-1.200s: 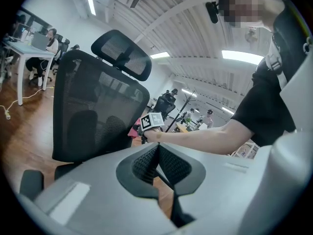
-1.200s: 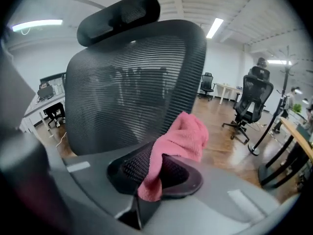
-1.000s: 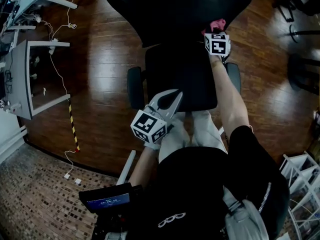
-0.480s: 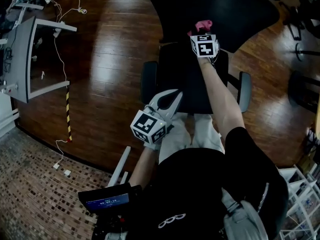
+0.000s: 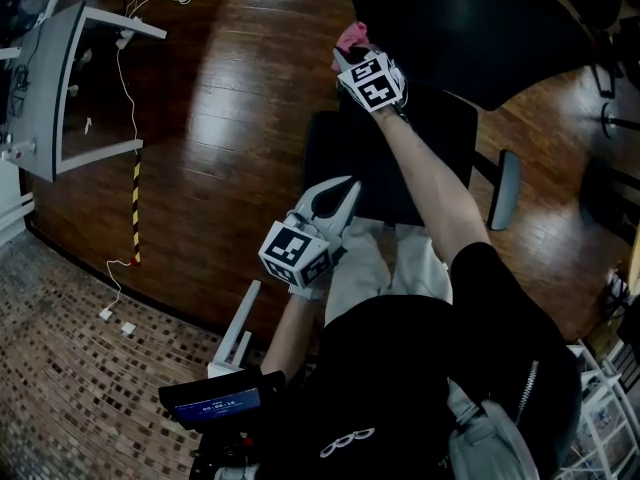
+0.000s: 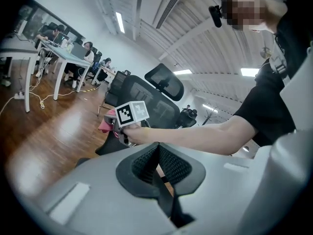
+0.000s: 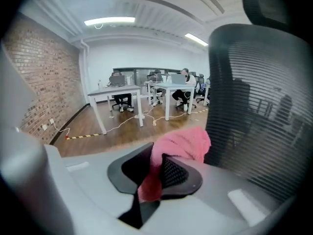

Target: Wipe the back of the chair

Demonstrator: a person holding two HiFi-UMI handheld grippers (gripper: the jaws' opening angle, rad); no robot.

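The black mesh chair back fills the top right of the head view, above its seat. My right gripper is shut on a pink cloth at the back's left edge. In the right gripper view the pink cloth is pinched in the right gripper, just left of the mesh chair back. My left gripper hangs shut and empty over the seat's front edge. In the left gripper view the left gripper points towards the chair back and the pink cloth.
A chair armrest sticks out on the right. A white desk with floor cables stands at the left, next to yellow-black tape. A small screen sits at the bottom. People work at far desks.
The chair back has swung towards the right of the head view. My right gripper with the pink cloth has slid left and up to the back's left edge. The left gripper has stayed put.
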